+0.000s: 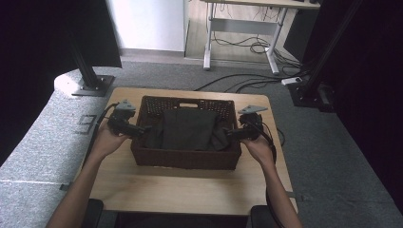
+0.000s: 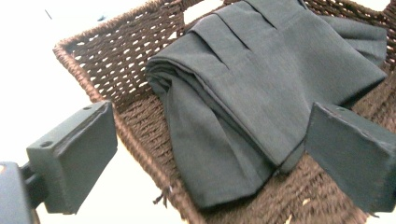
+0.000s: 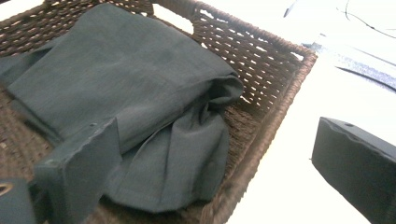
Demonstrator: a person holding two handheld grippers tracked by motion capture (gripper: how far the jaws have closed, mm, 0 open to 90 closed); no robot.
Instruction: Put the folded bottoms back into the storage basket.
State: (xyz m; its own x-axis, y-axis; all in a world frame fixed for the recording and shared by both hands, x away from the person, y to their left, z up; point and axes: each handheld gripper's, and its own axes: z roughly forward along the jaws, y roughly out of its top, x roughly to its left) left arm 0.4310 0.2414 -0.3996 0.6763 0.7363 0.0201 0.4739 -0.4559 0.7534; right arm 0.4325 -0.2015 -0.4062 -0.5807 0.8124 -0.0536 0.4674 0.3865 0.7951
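I start with the tabletop [image 1: 190,190], a pale wooden surface that carries one thing, the woven brown basket [image 1: 185,159], set square in the middle so both my hands can reach a short end. Inside it lies the folded dark grey garment [image 1: 189,129], flat on the basket floor and covering most of it; its folds bunch and spill a little toward each short wall, which I take to be where the cloth was handled. In the left gripper view the stacked edges of the garment [image 2: 261,98] face the camera, resting against the weave of the basket [image 2: 107,60] near the rim. In the right gripper view the garment [image 3: 126,93] slumps into a soft crumple just inside the basket wall [image 3: 261,60].

My left gripper [image 1: 142,129] sits at the basket's left end, its fingers [image 2: 74,154] spread wide, one outside the rim and one above the cloth, pressing on nothing. My right gripper [image 1: 229,133] mirrors it at the right end, fingers [image 3: 81,172] equally apart and empty. Held like this, level with the rim and straddling it, I judge the garment already laid in place and both hands free to draw back.
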